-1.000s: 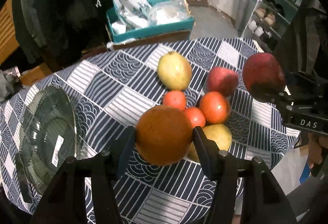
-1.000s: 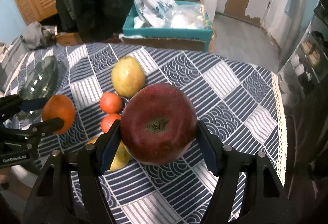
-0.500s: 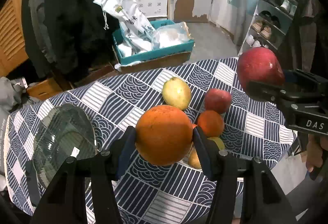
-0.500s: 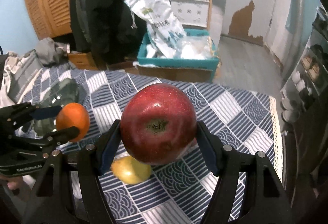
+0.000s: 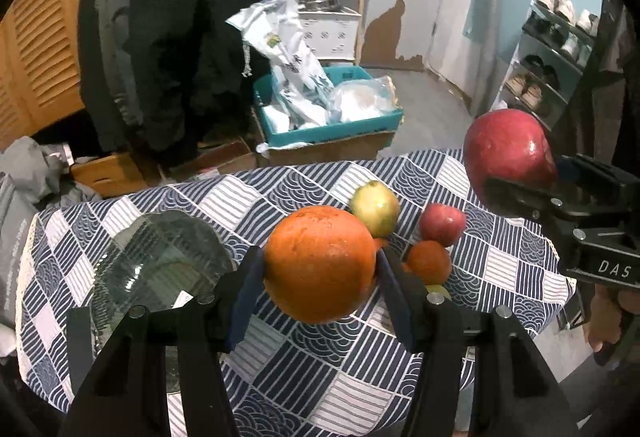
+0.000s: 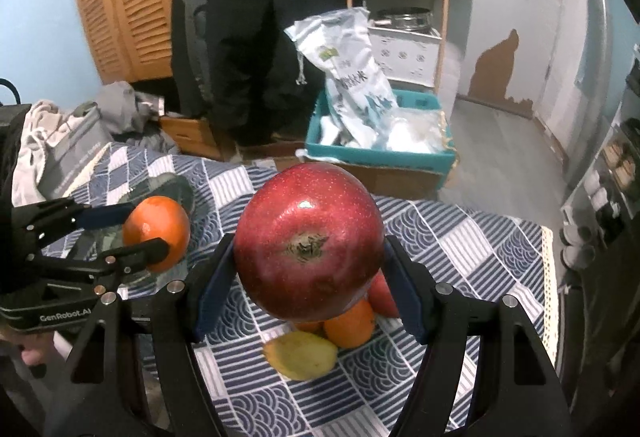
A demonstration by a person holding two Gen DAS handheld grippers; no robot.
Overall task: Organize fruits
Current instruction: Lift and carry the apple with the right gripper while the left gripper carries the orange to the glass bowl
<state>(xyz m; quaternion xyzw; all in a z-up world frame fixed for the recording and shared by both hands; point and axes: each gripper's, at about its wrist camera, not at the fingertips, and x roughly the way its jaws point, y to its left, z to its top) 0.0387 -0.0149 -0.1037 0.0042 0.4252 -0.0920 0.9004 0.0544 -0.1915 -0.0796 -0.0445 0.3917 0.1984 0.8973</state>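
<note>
Tilting downward above the tablecloth (image 5: 320, 369), left gripper (image 5: 320, 269) jaws clamping an orange (image 5: 320, 261), right gripper (image 6: 308, 249) jaws an apple (image 6: 308, 241)

Both views dim, indoor light w/ warm cast, a bit grainy. Heavy fisheye: black vignette at all corners, door and shelf lines bow near edges. Small glare spot on red apple (image 6: 307, 246) top centre of right wrist view; sheen on its side at right of left wrist view. Glass bowl (image 5: 160, 265) lower left shows pale reflections. Background soft, slightly smeared; dark coats upper left lose detail.
</note>
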